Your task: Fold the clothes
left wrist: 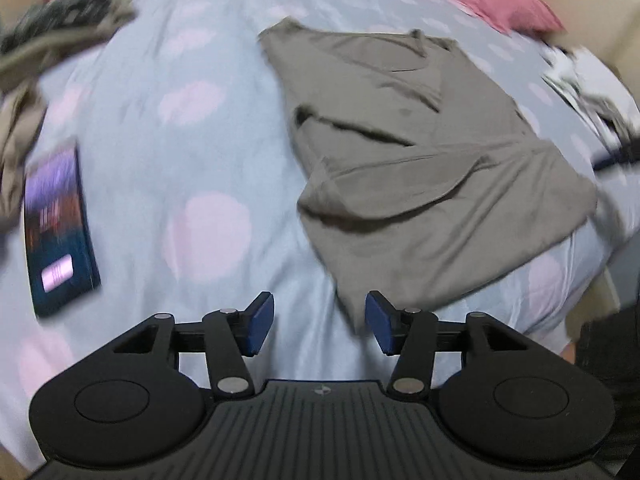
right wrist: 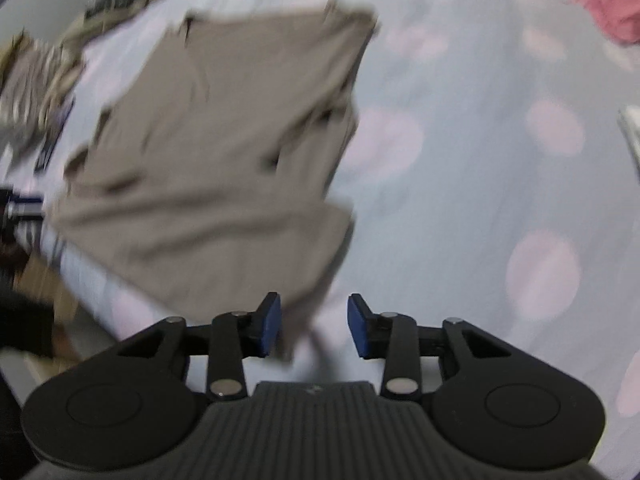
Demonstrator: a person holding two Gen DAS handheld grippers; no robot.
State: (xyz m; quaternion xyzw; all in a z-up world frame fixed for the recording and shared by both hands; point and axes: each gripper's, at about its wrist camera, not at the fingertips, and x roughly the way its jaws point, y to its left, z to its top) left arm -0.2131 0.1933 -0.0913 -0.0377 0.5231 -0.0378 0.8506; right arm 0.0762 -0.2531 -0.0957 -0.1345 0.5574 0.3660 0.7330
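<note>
With both left gripper [left wrist: 320, 322] and right gripper [right wrist: 314, 326] spread and empty, reach for matching near corners of the tan garment [left wrist: 420, 168] lying at one o'clock on the bedsheet [left wrist: 192, 128], then pinch evenly

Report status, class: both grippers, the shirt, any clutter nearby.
Left gripper open, empty. Right gripper open, empty. Grey-brown shirt lying partly folded on dotted bedsheet. Phone left of shirt, clear of it.
</note>
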